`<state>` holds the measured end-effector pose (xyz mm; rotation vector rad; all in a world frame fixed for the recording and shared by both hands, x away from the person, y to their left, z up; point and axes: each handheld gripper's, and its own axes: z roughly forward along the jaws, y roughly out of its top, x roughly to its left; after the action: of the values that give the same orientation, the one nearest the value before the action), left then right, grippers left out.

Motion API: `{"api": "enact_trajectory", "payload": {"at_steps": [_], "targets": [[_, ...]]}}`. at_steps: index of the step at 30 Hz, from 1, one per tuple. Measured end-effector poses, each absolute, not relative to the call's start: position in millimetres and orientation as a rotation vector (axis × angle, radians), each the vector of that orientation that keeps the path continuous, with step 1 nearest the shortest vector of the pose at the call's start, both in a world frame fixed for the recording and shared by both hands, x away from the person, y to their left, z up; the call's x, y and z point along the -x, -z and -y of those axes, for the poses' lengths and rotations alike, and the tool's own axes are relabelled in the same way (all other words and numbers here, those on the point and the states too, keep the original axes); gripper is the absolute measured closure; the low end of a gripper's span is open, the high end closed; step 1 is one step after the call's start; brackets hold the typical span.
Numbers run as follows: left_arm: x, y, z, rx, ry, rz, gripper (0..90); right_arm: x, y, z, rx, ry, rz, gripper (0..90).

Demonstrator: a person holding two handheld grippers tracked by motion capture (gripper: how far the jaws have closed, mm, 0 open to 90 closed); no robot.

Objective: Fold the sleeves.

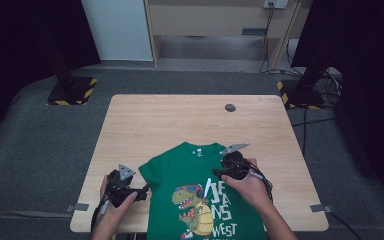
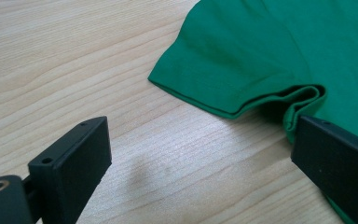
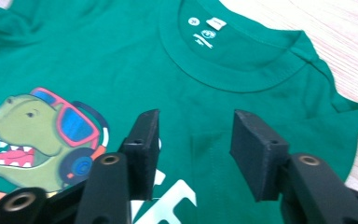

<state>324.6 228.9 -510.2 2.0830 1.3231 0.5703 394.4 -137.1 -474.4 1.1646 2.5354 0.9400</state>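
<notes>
Dark grey carpeted floor [image 1: 35, 145] surrounds a rectangular light-wood table [image 1: 180, 120], with two black stands on yellow-and-black striped bases [image 1: 72, 90] at the table's 10 and 2 o'clock.

Item: green short-sleeved cotton T-shirt [image 1: 190, 170] with a cartoon dinosaur print in sunglasses and headphones [image 1: 195, 202]. Lies flat, print up, at the table's 6 o'clock edge, neck opening toward 12 o'clock, hem running off the near edge.

Item: small round dark disc [image 1: 230, 107] set in the tabletop toward 1 o'clock, well apart from the shirt.

Left claw [image 1: 142, 192]: held at the shirt's 9 o'clock, beside its sleeve [image 2: 223, 70]. Jaws spread wide, nothing between them but bare wood; one jaw lies just beside the folded sleeve hem.

Right claw [image 1: 215, 173]: over the shirt's chest, at 5 o'clock from the collar [image 3: 233, 60]. Jaws parted moderately above the fabric, gripping nothing.
</notes>
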Motion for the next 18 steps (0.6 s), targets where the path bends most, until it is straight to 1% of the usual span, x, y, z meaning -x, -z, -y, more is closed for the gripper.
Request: {"api": "enact_trajectory", "payload": {"at_steps": [4,10,11,12,18], "targets": [[-324,510,-228,-2.083,-0.573,-1.321,4.3,-394,475,142,-1.182,-0.957,-2.509,40.9],[-325,510,-230,-2.081,-0.570,-1.324,4.3,-391,479,153,-1.169,-0.945,-2.446,21.1],[-325,510,-230,-2.081,-0.570,-1.324,4.3,-391,479,153,-1.169,-0.945,-2.446,21.1],[-325,511,-229,-2.080,-0.565,-1.325,4.4,-389,481,157,-1.154,-0.948,-2.431,14.6],[-324,511,-229,-2.083,-0.568,-1.325,4.4,-386,483,169,-1.145,-0.979,-2.389,6.4]]}}
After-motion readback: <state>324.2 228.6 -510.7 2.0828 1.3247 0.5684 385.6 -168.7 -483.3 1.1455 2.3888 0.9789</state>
